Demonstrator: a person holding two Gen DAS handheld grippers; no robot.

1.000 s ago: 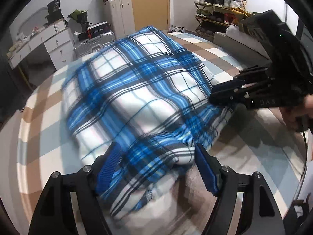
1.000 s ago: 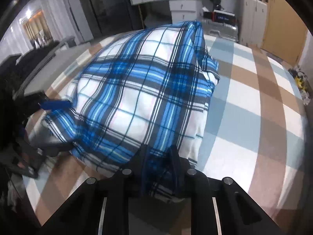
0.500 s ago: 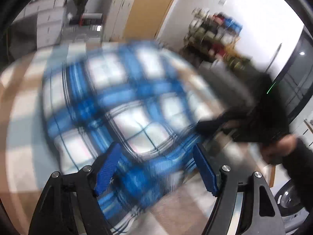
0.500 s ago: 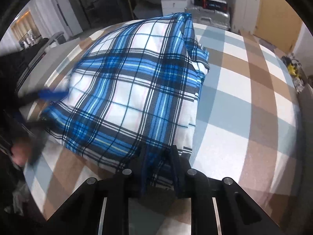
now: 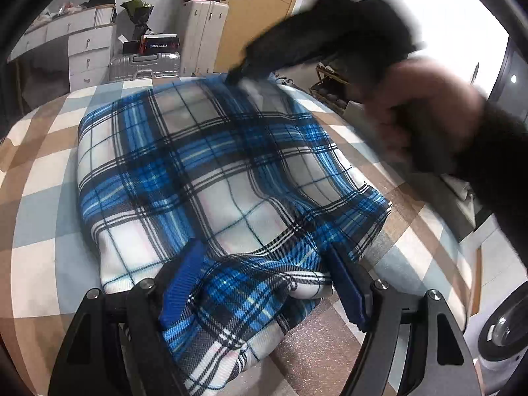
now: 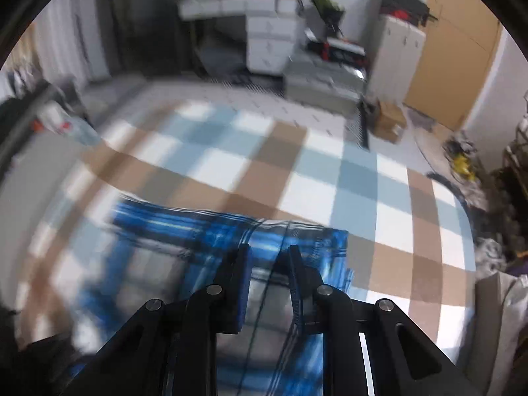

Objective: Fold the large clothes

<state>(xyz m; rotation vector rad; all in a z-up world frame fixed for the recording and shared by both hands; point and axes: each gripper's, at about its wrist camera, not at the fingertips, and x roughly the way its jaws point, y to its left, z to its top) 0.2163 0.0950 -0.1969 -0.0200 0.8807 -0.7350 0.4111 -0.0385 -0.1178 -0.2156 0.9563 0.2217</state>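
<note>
A blue, white and black plaid garment [image 5: 211, 178] lies folded in a thick pile on the checked bed cover [image 5: 43, 211]. My left gripper [image 5: 264, 260] is open, its blue pads on either side of the pile's near edge, with cloth lying between them. My right gripper [image 6: 269, 257] is shut on a fold of the plaid garment [image 6: 184, 231] and holds it over the pile's far part. In the left wrist view the right gripper and the hand holding it [image 5: 425, 115] show blurred at the upper right.
Beyond the bed stand white drawers [image 5: 85, 52], a silver suitcase [image 5: 145, 66], a white cabinet [image 5: 203, 33] and a wooden door [image 5: 260, 16]. A shoe rack [image 5: 330, 89] stands at the right. A cardboard box [image 6: 389, 122] sits on the floor.
My right gripper has carried its plaid fold up and over the pile towards the far side. The left gripper stayed open at the near edge while its view swung.
</note>
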